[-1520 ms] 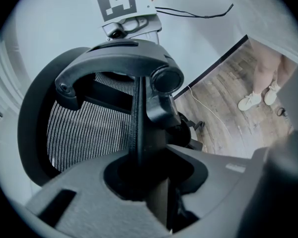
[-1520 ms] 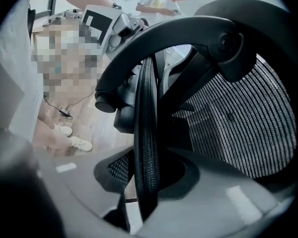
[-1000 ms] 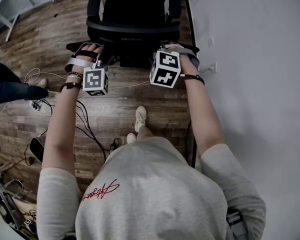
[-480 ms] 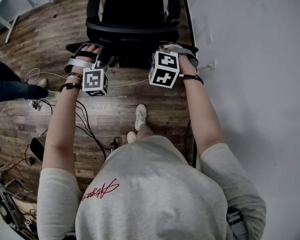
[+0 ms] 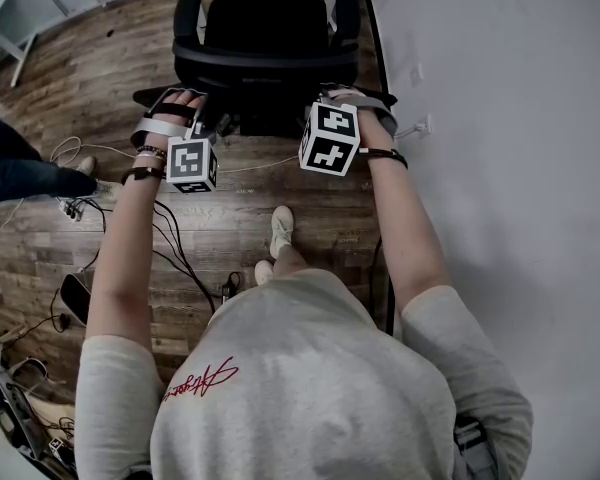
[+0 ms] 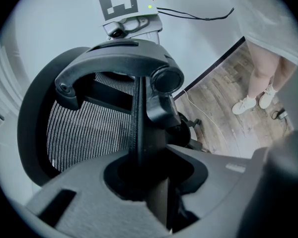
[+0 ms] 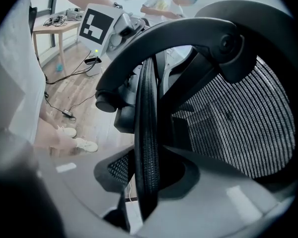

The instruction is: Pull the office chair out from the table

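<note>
A black office chair [image 5: 265, 38] stands on the wood floor at the top of the head view, its backrest toward me. My left gripper [image 5: 212, 123] is shut on the left part of the backrest's top edge. In the left gripper view the thin frame edge [image 6: 138, 128] runs upright between the jaws, with grey mesh [image 6: 84, 133] to its left. My right gripper [image 5: 315, 108] is shut on the right part of the same edge. The right gripper view shows the ribbed edge [image 7: 148, 133] clamped between its jaws, under the curved black headrest bar [image 7: 179, 38].
A white wall [image 5: 500, 168] with a socket and plug [image 5: 422, 126] runs along the right. Cables [image 5: 170, 243] trail over the floor by my feet [image 5: 280, 233]. Another person's leg [image 5: 25, 178] is at the left. A small wooden table [image 7: 54, 26] stands farther off.
Almost nothing differs. Both grippers stay clamped on the backrest, and hands and chair have shifted only very slightly in the head view.
</note>
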Available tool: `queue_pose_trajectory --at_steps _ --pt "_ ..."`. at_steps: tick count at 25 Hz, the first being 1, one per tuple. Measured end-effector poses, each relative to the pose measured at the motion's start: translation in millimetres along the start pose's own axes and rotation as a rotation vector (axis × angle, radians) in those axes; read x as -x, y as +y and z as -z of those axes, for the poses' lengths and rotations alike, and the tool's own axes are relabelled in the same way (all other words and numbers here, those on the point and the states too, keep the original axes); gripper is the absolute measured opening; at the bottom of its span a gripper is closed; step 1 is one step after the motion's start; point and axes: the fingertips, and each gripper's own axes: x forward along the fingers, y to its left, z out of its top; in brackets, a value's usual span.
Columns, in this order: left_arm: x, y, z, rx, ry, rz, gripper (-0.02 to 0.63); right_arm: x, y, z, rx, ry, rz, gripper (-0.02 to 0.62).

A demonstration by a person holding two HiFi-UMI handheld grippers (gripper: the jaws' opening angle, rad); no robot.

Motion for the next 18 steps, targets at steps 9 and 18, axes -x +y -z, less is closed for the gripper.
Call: queue_pose_trajectory --at_steps 9,18 --pt "8 -6 -7 0.000 -0.008 0.008 0.101 7 11 1 -0.004 0.002 0.002 0.110" --pt "22 -16 -18 -0.006 -0.011 0.005 0.101 19 27 3 -0.007 0.003 0.008 0.110"
